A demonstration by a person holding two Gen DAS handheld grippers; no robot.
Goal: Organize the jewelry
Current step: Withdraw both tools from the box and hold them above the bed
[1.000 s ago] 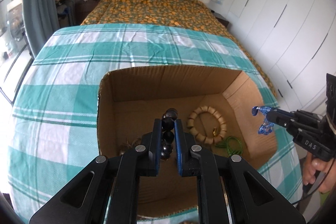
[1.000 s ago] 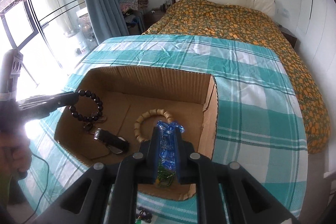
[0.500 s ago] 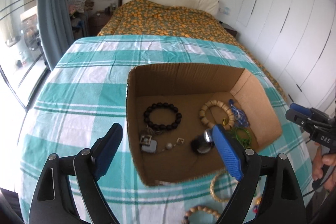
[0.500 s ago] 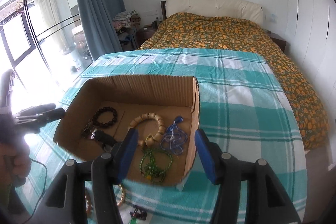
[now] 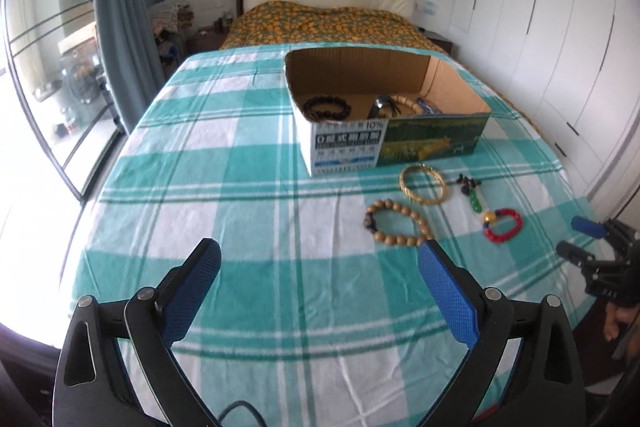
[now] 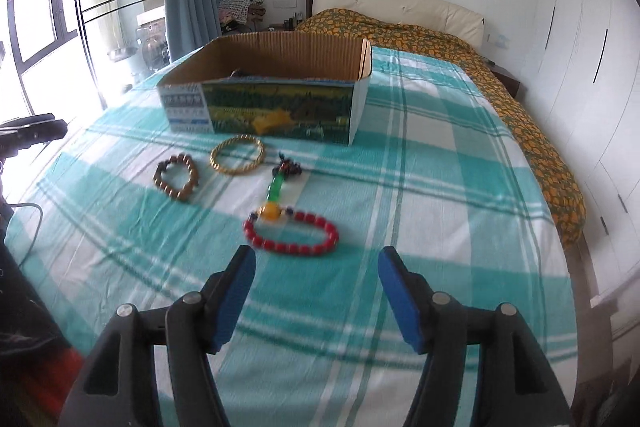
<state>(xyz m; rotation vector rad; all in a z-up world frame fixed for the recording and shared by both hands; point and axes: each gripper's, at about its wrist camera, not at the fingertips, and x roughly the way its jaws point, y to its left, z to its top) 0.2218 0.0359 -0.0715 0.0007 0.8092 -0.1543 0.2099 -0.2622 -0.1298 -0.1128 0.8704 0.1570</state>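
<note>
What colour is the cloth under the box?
The cloth has teal and white checks, clearest in the left wrist view.

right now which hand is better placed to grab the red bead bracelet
Right. The right tongs stand open with the red bead bracelet just ahead of the tips. The left tongs, also open, sit beside the wooden bead bracelet, with the red one off to their right.

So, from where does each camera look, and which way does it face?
Left wrist: sits on the left gripper, looks down over the bed at the box and wooden bracelet; its open fingers show, and the right gripper.
Right wrist: sits on the right gripper, faces the red bracelet and box; its open fingers show.
Both share the box, gold bangle and bracelets.
</note>
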